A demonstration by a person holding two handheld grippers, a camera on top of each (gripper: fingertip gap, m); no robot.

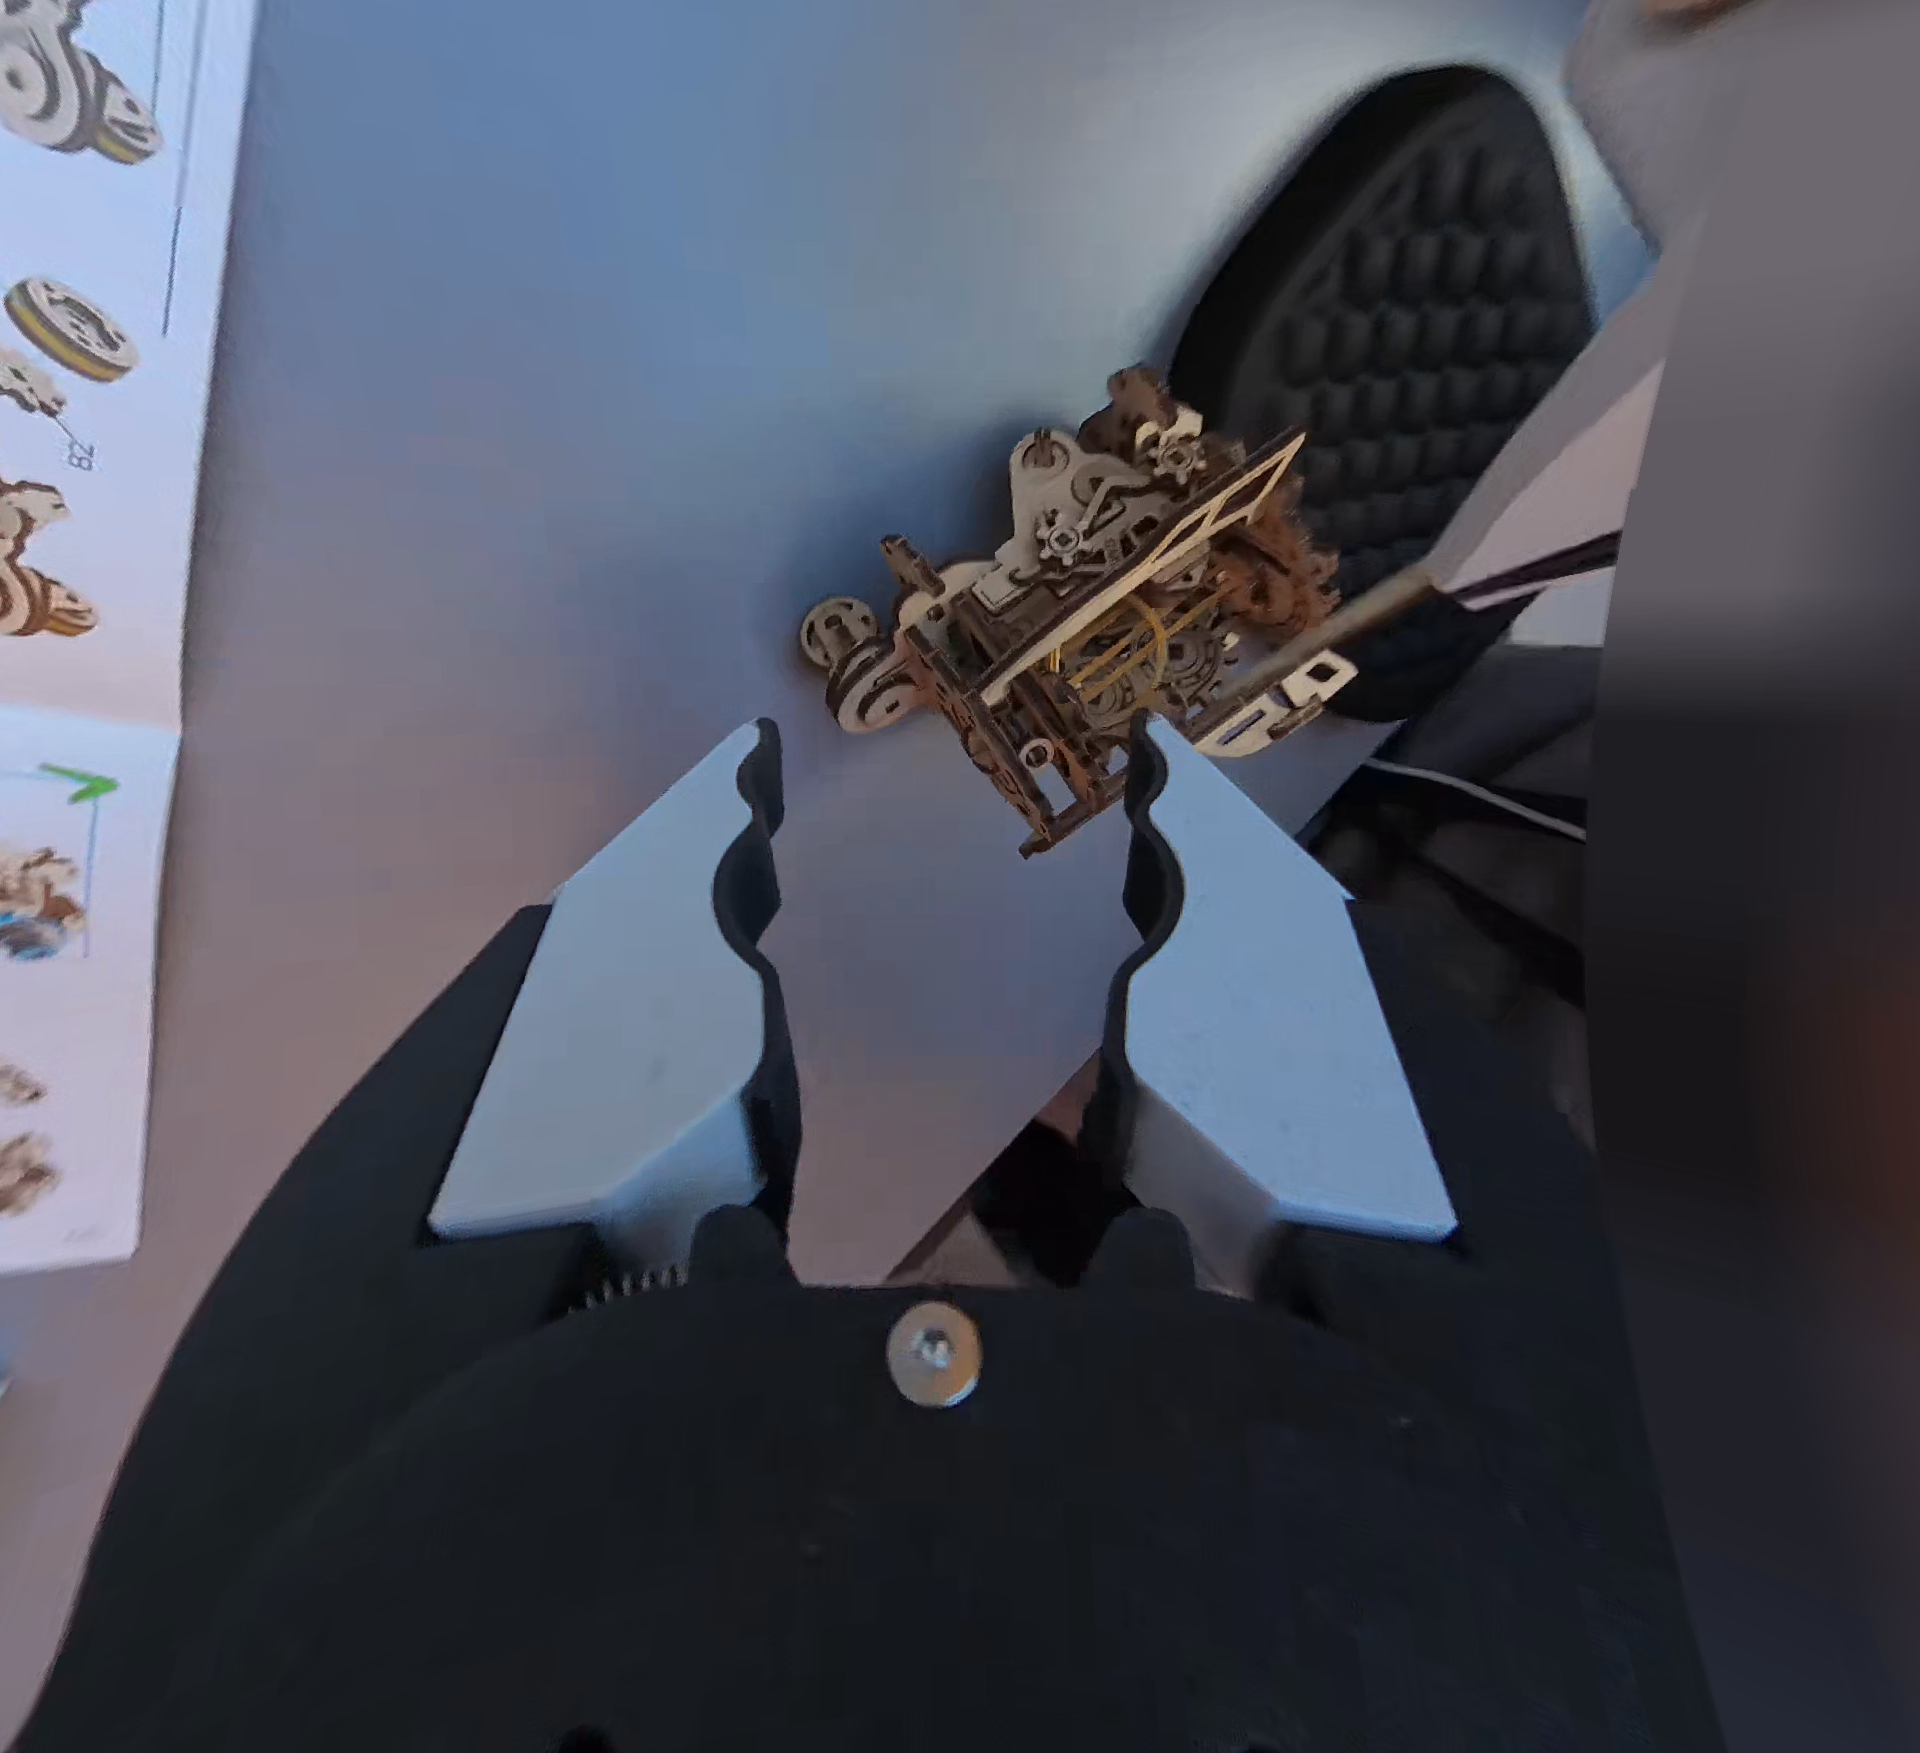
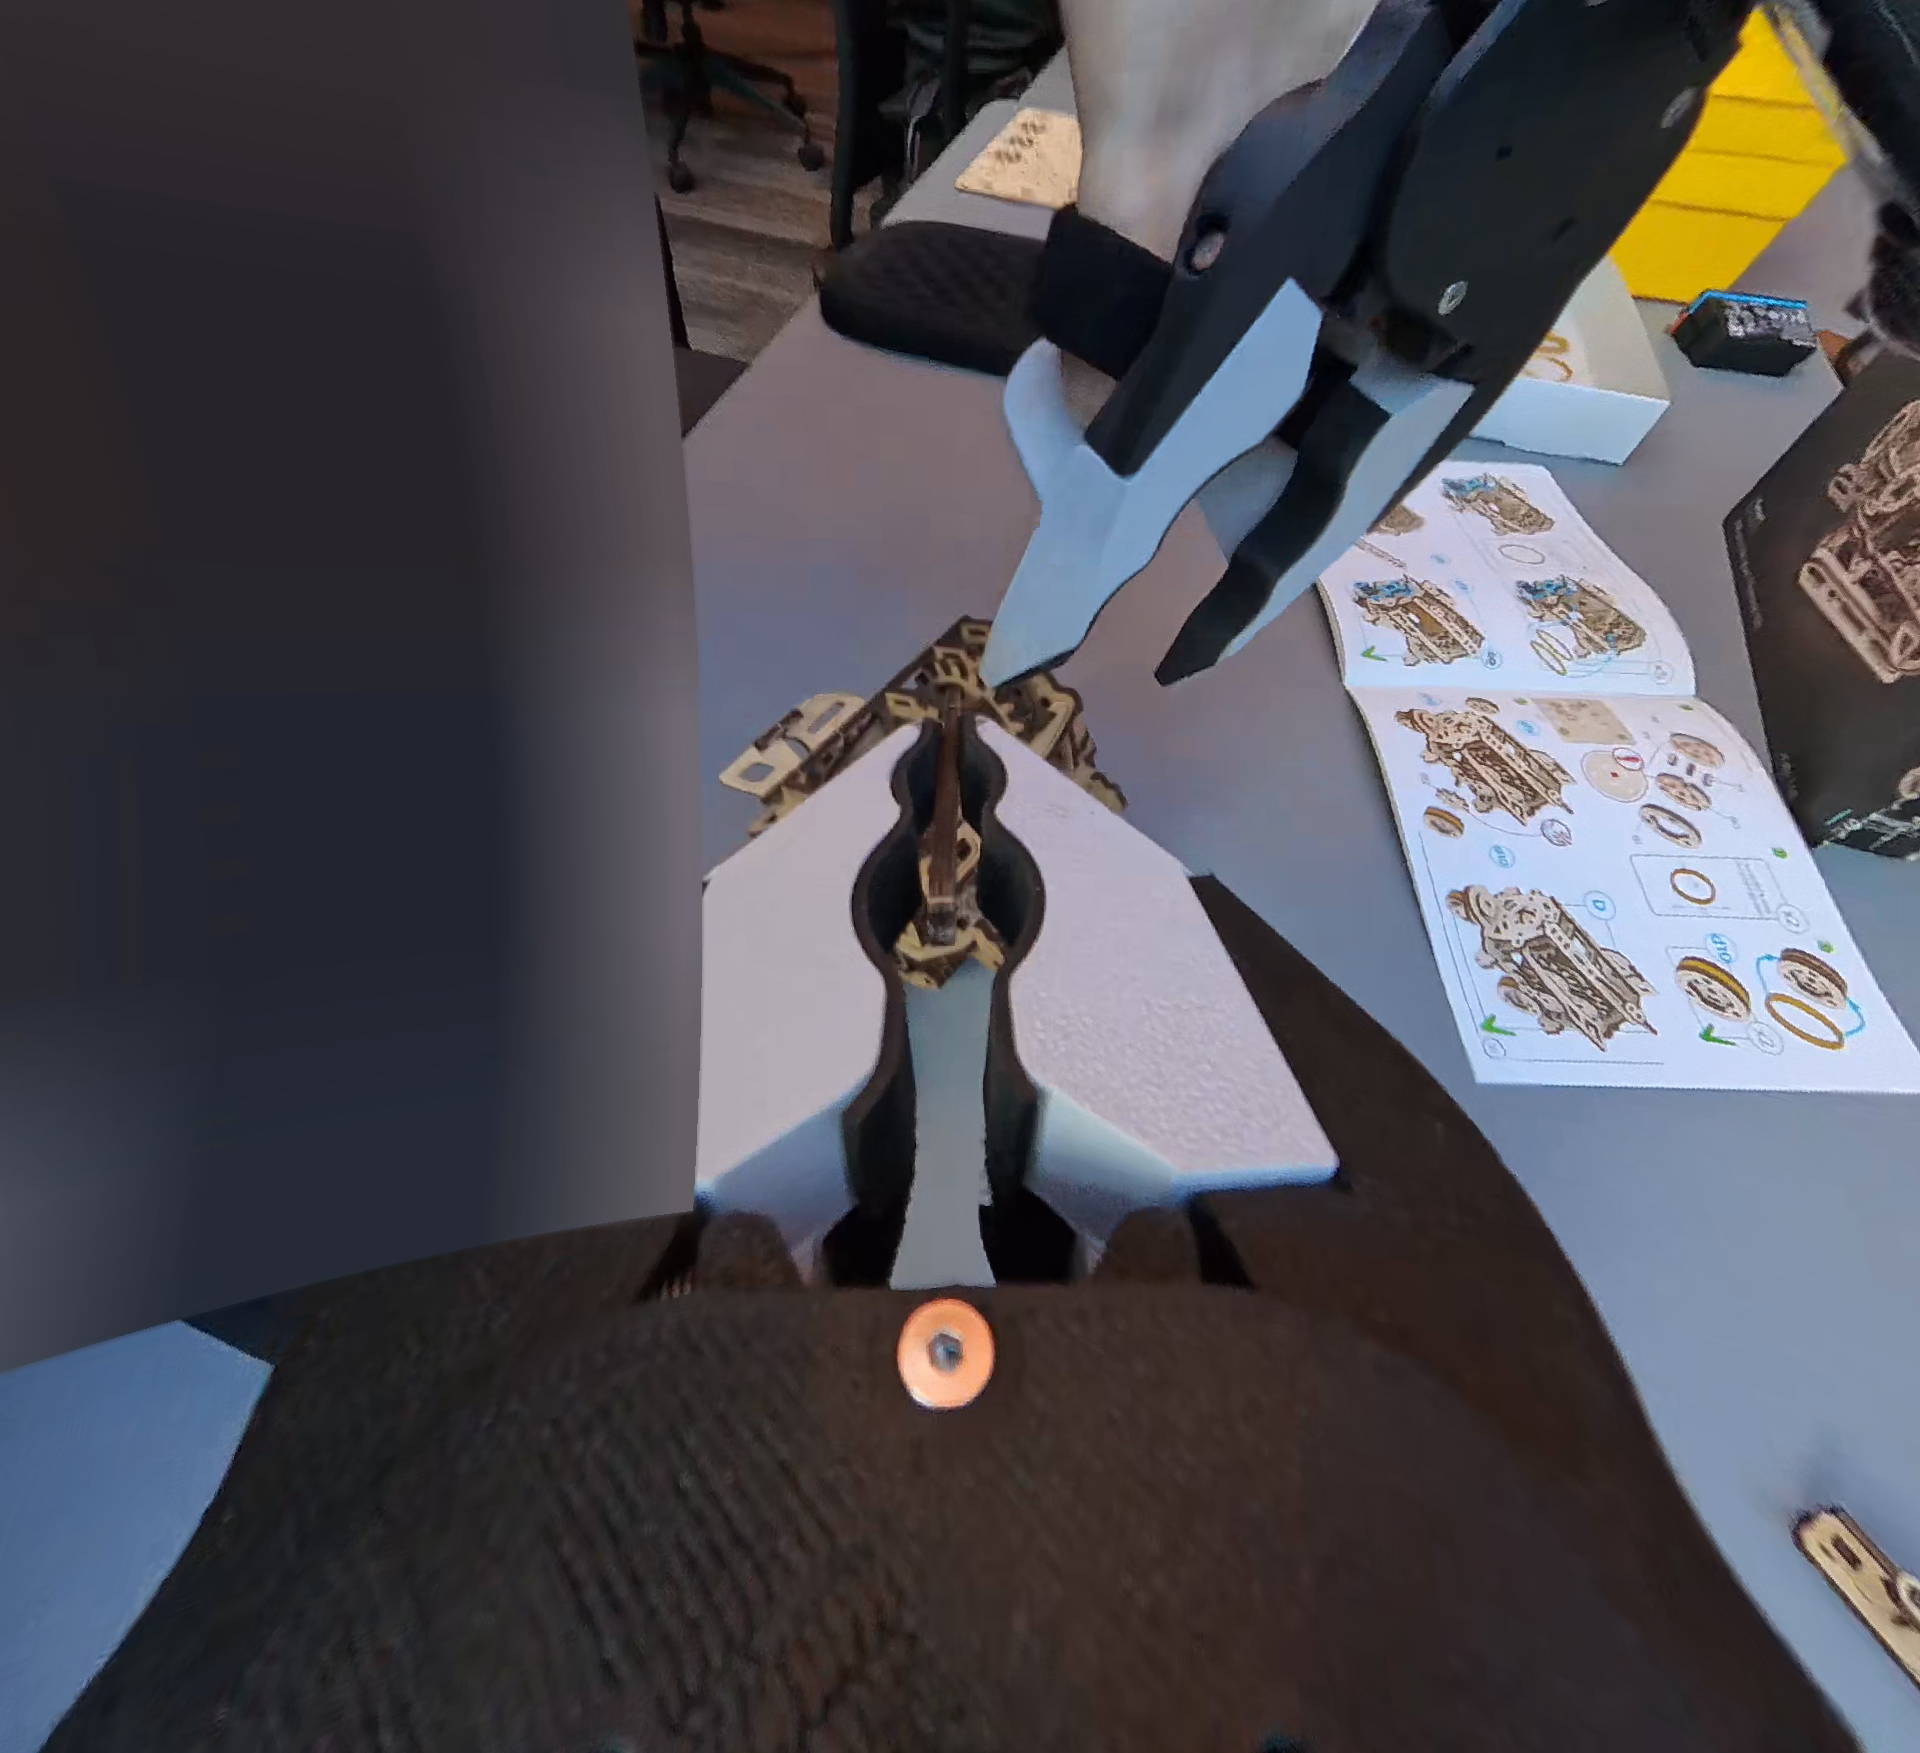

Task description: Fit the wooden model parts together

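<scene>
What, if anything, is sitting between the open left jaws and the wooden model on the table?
Nothing visible. The left gripper is open and bare, and the wooden model lies just past its fingertips, near the right-hand one. The right gripper grips a thin wooden piece at the model's far side.

Two close wrist views, each looking forward and down along its own claw, facing each other across the counter (image 1: 623,353), sharing the wooden model (image 1: 1081,623).

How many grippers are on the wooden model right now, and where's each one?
2. The right gripper has its fingers shut on a thin panel of the wooden model. The left gripper is open, one finger touching the model's top.
</scene>
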